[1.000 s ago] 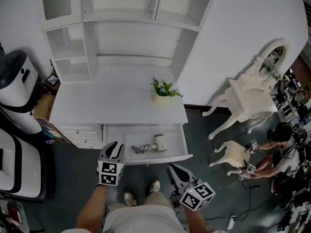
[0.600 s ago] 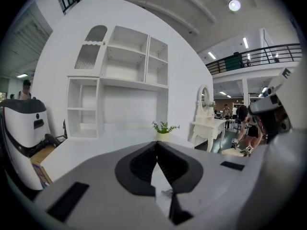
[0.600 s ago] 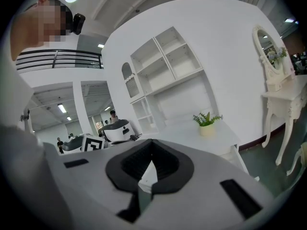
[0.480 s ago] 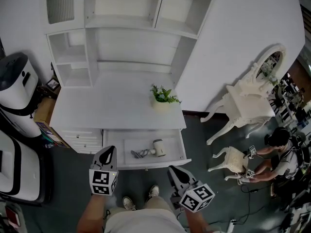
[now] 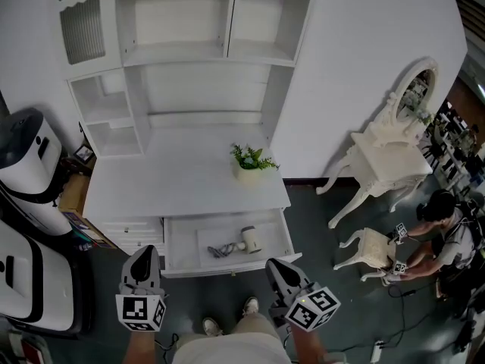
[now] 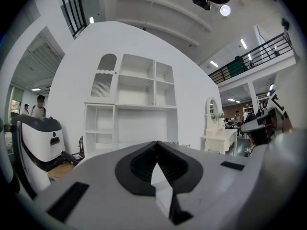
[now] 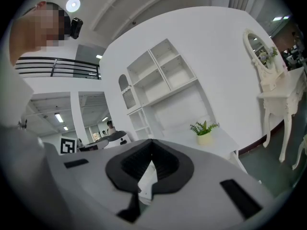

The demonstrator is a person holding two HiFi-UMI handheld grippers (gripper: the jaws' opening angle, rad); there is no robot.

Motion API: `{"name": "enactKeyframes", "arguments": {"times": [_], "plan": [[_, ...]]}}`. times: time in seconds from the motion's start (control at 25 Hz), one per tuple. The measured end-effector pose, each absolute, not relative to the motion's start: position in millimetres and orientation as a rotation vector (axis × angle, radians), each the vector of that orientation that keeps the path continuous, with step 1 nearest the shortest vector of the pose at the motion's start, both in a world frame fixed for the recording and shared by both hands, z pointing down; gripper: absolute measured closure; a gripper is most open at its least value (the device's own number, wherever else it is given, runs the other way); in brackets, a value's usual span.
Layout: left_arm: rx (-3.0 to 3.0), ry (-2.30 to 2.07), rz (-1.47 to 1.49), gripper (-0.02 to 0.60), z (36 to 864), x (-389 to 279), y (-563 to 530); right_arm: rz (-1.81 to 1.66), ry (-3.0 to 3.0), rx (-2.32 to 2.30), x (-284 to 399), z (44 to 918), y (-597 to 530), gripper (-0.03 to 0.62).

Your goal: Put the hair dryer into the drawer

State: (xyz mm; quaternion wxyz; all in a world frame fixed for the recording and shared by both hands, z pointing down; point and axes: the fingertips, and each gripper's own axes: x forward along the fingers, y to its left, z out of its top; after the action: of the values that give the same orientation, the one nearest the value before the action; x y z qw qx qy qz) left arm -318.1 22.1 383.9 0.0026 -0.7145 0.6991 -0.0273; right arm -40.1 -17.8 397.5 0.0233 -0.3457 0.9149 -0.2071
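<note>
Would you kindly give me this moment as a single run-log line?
hair dryer: lying in open drawer | left gripper: shut, empty, clear of drawer | right gripper: shut, empty, clear of drawer

Mock bedroom in a big hall (railed balcony (image 6: 254, 56) overhead); white shelved desk (image 5: 174, 180); ornate dressing table (image 5: 386, 158).

Your desk (image 5: 182, 184) looks like smooth, matt white-painted wood, its drawer (image 5: 182, 243) likewise. The hair dryer (image 5: 248, 239) looks like smooth white plastic.
</note>
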Motion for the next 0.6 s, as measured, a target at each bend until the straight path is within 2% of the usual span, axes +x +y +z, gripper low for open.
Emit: {"name": "enactKeyframes", "arguments": {"times": [0.6], "plan": [[-2.15,2.187,0.082,0.566,324.0,-315.9,78.3,-0.613,2.811,-1.065,-38.0,375.3,-11.9,0.585]]}}
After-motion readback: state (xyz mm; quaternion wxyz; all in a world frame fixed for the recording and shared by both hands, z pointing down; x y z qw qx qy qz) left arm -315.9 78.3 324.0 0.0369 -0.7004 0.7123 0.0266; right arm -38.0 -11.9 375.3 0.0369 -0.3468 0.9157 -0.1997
